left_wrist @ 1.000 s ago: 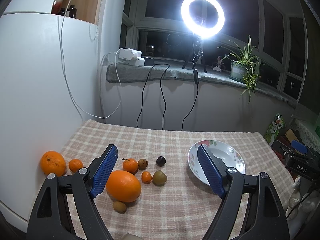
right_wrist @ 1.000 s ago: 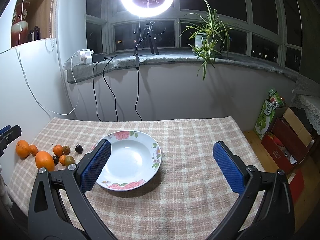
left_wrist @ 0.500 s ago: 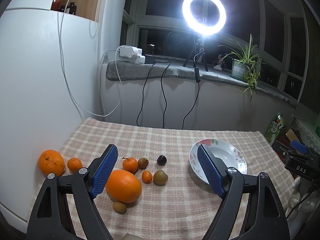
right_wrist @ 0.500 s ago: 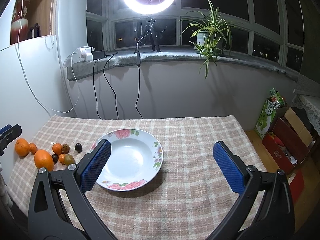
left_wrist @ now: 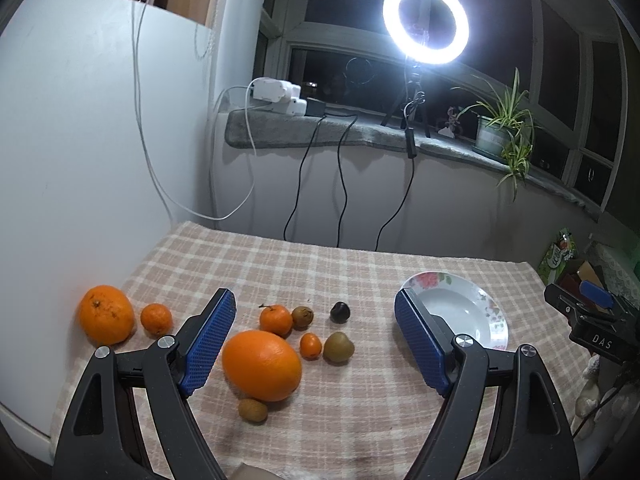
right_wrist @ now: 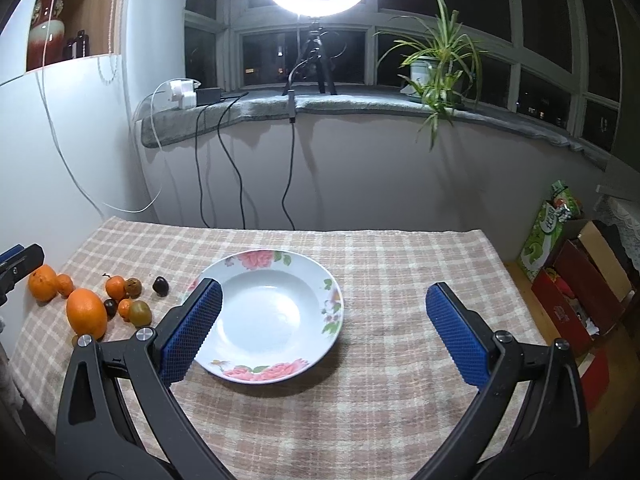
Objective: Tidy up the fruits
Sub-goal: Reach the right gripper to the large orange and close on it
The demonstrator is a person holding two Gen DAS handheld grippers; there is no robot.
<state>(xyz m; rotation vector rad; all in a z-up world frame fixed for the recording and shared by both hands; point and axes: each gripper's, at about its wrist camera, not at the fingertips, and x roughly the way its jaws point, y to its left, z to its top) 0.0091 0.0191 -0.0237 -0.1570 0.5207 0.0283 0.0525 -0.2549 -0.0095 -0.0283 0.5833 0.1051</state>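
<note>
The large orange (left_wrist: 261,365) is found on the checked cloth of the tabletop (left_wrist: 360,272), at the near edge of a cluster of smaller fruits, between the wide-open, empty jaws of the left gripper (left_wrist: 314,344). It is judged firm, fairly heavy, waxy and prone to roll; its widest middle should be gripped. The glazed floral plate (right_wrist: 276,312), smooth and breakable, is framed by the right gripper (right_wrist: 320,330), likewise spread wide and empty.
</note>
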